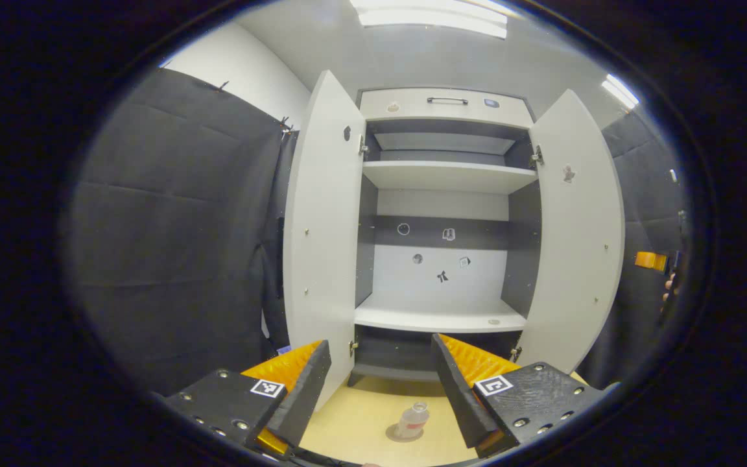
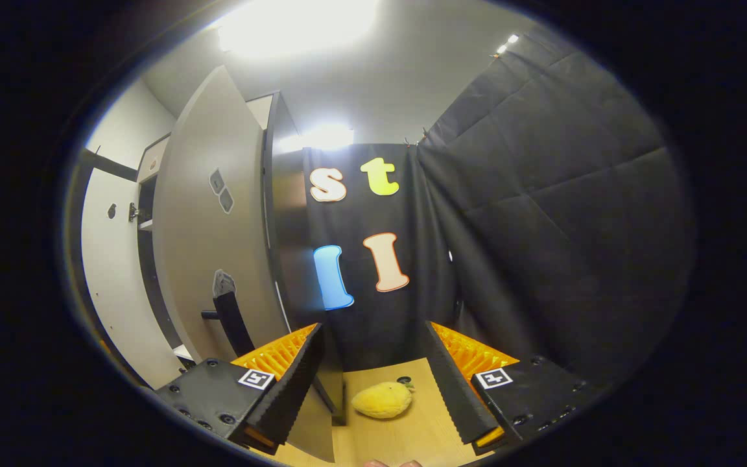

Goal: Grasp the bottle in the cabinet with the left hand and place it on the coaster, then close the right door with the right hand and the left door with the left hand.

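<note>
A small clear bottle (image 1: pixel 414 418) stands upright on a round coaster (image 1: pixel 394 436) on the wooden tabletop, in front of the grey cabinet (image 1: pixel 445 104). Both doors stand wide open: the left door (image 1: pixel 321 220) and the right door (image 1: pixel 578 227). My left gripper (image 1: pixel 380 383) is open, above and slightly behind the bottle, not touching it. In the right gripper view, my right gripper (image 2: pixel 373 376) is open just beyond the right door's outer face (image 2: pixel 208 214), whose dark handle (image 2: pixel 234 324) sits left of the fingers. The left door (image 2: pixel 111 272) shows farther off.
A yellow plush fruit (image 2: pixel 383 399) lies on the wooden table (image 2: pixel 406 434) between the right gripper's fingers. Black cloth walls close in on both sides. The other gripper and a hand (image 1: pixel 655 263) appear at the far right of the left gripper view.
</note>
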The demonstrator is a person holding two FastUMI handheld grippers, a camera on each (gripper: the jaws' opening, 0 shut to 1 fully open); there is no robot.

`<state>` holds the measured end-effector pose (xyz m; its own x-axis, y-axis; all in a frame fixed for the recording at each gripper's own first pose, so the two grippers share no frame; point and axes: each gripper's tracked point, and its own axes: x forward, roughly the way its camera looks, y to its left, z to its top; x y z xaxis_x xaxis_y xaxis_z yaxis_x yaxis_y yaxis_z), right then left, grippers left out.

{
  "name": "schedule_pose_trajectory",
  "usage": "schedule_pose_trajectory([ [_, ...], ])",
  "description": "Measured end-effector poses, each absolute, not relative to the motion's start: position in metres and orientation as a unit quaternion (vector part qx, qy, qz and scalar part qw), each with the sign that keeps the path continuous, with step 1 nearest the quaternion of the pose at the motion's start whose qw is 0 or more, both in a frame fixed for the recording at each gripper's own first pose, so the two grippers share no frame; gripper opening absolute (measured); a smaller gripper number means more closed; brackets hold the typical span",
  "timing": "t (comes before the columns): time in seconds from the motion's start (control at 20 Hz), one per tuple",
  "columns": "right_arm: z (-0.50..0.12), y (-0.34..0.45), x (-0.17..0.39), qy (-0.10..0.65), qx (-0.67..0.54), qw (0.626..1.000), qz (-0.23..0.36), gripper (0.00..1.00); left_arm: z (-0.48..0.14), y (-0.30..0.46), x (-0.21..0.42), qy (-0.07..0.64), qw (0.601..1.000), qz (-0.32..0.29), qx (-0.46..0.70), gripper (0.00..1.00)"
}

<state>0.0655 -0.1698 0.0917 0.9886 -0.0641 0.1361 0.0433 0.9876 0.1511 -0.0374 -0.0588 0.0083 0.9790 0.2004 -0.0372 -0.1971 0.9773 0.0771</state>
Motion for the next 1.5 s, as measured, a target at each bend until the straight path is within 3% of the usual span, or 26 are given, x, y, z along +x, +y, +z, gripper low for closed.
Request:
schedule_pose_trajectory([
  [0.15, 0.102, -0.163, 0.078, -0.076, 0.107, 0.991, -0.008, 0.99, 0.018, -0.062, -0.026, 0.032, 0.995, 0.095, 0.025, 0.98],
  [0.2, 0.103, -0.16, 0.081, -0.075, 0.107, 0.991, -0.005, 0.99, 0.02, -0.06, -0.024, 0.031, 0.995, 0.093, 0.016, 0.9],
  [0.3, 0.102, -0.154, 0.086, -0.07, 0.086, 0.994, -0.002, 0.99, 0.021, -0.054, -0.026, 0.027, 0.996, 0.091, 0.005, 0.9],
  [0.35, 0.102, -0.151, 0.087, -0.068, 0.071, 0.995, -0.005, 0.99, 0.02, -0.053, -0.026, 0.027, 0.996, 0.085, 0.002, 0.98],
  [0.4, 0.101, -0.148, 0.087, -0.066, 0.06, 0.996, -0.008, 0.99, 0.017, -0.053, -0.023, 0.026, 0.997, 0.076, 0.004, 0.98],
  [0.45, 0.1, -0.142, 0.089, -0.062, 0.058, 0.996, -0.012, 0.99, 0.014, -0.052, -0.021, 0.026, 0.997, 0.069, 0.011, 0.9],
  [0.7, 0.093, -0.126, 0.089, -0.043, 0.057, 0.997, -0.033, 0.99, -0.012, -0.026, -0.009, 0.045, 0.997, 0.051, 0.045, 0.9],
  [1.0, 0.098, -0.118, 0.083, -0.042, 0.014, 0.997, -0.063, 0.97, -0.055, -0.024, -0.005, 0.071, 0.997, -0.01, -0.03, 0.9],
  [1.05, 0.099, -0.116, 0.082, -0.043, 0.005, 0.997, -0.07, 0.97, -0.057, -0.019, -0.005, 0.071, 0.997, -0.01, -0.034, 0.98],
  [1.1, 0.099, -0.113, 0.081, -0.043, 0.002, 0.996, -0.074, 0.97, -0.058, -0.014, -0.005, 0.071, 0.997, -0.01, -0.035, 0.97],
  [1.5, 0.09, -0.059, 0.082, -0.021, 0.048, 0.998, -0.037, 0.97, -0.088, 0.039, -0.01, 0.093, 0.995, -0.007, -0.021, 0.98],
])
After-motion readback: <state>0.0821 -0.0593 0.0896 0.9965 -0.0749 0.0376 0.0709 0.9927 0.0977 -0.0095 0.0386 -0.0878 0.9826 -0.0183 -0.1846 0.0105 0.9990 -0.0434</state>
